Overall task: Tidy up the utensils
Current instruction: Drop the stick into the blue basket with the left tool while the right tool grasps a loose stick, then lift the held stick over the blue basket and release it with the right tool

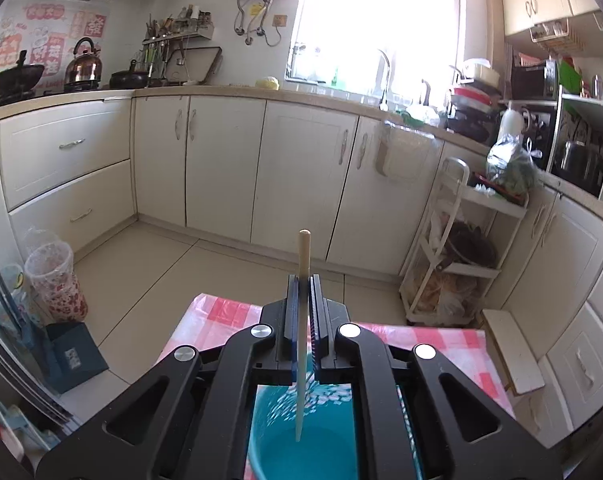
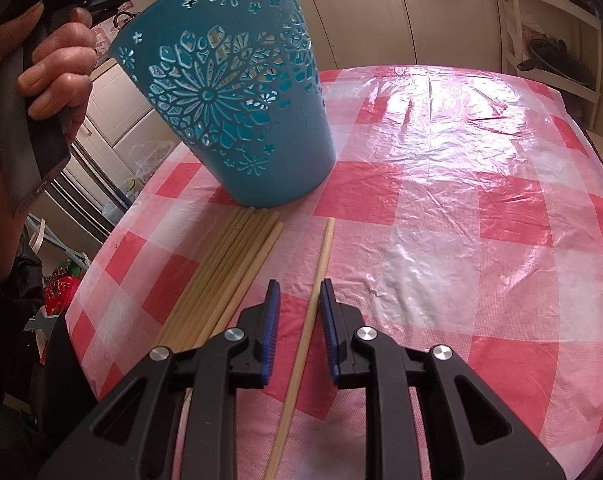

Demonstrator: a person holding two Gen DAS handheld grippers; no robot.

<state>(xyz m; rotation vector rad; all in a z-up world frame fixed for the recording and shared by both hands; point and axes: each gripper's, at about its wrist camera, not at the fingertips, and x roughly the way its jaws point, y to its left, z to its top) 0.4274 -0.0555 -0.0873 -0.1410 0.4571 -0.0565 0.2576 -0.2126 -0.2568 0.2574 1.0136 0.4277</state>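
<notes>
My left gripper (image 1: 303, 280) is shut on a pale wooden chopstick (image 1: 303, 252), which stands upright between the pads. Its lower end hangs inside the blue cut-out basket (image 1: 309, 452) straight below. In the right wrist view that basket (image 2: 237, 92) stands on the red-and-white checked tablecloth (image 2: 461, 184), with a person's hand (image 2: 57, 64) holding the left gripper's handle beside it. My right gripper (image 2: 299, 286) is open low over the table. A single chopstick (image 2: 323, 248) lies between its jaws, and neither pad touches it. Several more chopsticks (image 2: 229, 272) lie bundled just to its left.
Beyond the table's far edge are a tiled floor and cream cabinets (image 1: 221, 168). A white shelf cart (image 1: 461, 248) stands at the right, and a bag-lined bin (image 1: 55, 280) and a dark box (image 1: 75, 356) at the left. The cloth right of the basket is bare.
</notes>
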